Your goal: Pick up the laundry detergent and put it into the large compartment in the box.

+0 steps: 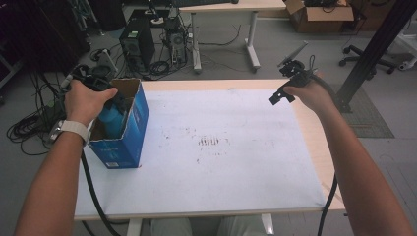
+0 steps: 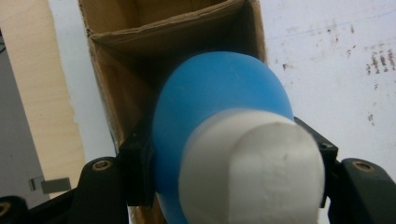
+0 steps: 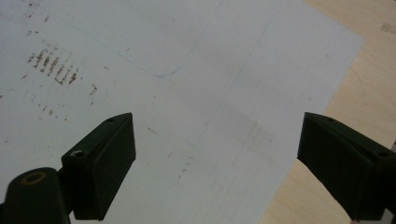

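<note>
One blue cardboard box [image 1: 127, 132], one blue bottle [image 2: 210, 102] with a white cap [image 2: 252, 168], two grippers, one white sheet [image 1: 221, 162] covering most of the wooden table [image 1: 322, 152].

Box stands upright, top open, at the sheet's left edge near the table's left side. Bottle sits in the box mouth, cap end toward the left gripper's camera. Left gripper [image 2: 233, 158] is clamped on the bottle, one jaw on each side just behind the cap; left hand [image 1: 88, 101] is over the box top, forearm coming in from bottom left.

Sheet centre and right are open, only brown smudges [image 1: 209, 141]. Bare wood strip runs along the right edge.

Right gripper [image 3: 215, 154] has jaws spread wide, nothing between them, hovering over the sheet's right edge; right hand [image 1: 310, 93] is raised near the far right corner.
</note>
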A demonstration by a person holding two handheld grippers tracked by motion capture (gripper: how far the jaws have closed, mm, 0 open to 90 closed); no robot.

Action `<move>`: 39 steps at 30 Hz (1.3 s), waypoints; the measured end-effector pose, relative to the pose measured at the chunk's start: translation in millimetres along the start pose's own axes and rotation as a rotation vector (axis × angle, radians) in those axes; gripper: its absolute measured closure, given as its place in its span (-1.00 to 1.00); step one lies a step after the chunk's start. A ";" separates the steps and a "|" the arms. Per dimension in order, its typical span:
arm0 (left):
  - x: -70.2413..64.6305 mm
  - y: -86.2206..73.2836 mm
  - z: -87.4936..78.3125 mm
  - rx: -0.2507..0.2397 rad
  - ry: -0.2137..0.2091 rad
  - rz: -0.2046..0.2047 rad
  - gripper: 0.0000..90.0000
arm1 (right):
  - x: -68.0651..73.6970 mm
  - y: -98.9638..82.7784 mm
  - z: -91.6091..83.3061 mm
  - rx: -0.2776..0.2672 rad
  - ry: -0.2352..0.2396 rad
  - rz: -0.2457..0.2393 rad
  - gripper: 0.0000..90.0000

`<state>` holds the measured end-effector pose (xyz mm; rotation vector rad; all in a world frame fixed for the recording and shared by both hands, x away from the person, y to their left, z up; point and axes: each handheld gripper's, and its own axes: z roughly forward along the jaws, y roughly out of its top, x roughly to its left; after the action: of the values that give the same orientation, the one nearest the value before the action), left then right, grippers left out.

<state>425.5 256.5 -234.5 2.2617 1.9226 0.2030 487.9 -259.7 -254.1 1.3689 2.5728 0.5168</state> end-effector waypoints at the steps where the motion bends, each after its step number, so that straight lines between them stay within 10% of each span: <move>1: 0.0 0.0 0.0 0.000 0.000 0.000 -0.16 | 0.0 0.0 0.0 0.000 0.000 0.000 -0.75; 39: 5.9 -7.8 43.5 0.020 0.016 0.005 -0.17 | 0.9 0.9 9.3 0.012 0.008 0.001 -0.75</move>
<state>428.1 261.9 -278.7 2.2849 1.9351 0.2049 491.0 -256.5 -262.3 1.3753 2.5857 0.5093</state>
